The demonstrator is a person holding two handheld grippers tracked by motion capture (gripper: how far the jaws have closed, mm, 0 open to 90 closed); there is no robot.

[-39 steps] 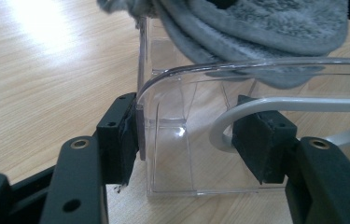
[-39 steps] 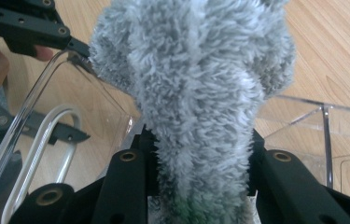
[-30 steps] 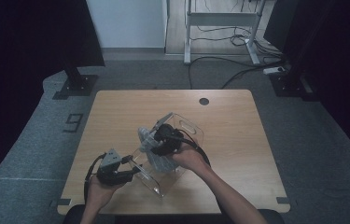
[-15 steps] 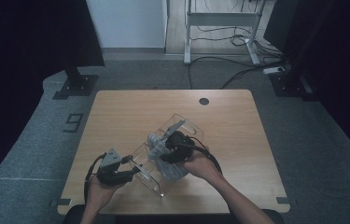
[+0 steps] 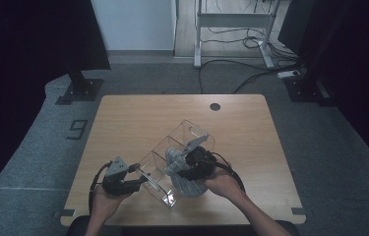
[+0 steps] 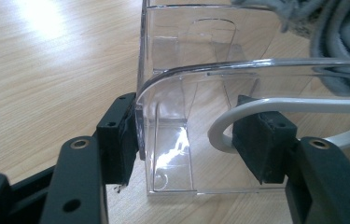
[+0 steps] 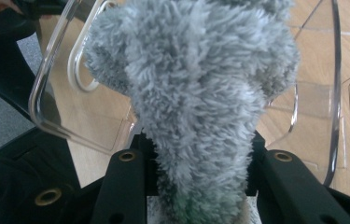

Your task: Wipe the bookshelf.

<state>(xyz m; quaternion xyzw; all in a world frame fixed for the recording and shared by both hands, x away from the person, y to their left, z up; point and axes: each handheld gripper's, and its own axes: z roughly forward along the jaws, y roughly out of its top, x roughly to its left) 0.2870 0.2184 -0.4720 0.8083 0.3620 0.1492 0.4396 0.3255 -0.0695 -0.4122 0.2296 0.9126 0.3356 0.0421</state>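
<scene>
The left gripper (image 6: 186, 140) clamps the clear box (image 6: 200, 60) wall. The right gripper (image 7: 200, 168) grips a grey cloth (image 7: 196, 93) over the box

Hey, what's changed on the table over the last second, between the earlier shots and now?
The right gripper, shut on the fluffy grey cloth, has slid toward the table's right and a little nearer the person, bringing the cloth down by the near end of the clear plastic bin. The bin's far end has swung right too. The left gripper stays put, its jaws clamped on the bin's near wall. Nothing was let go.
</scene>
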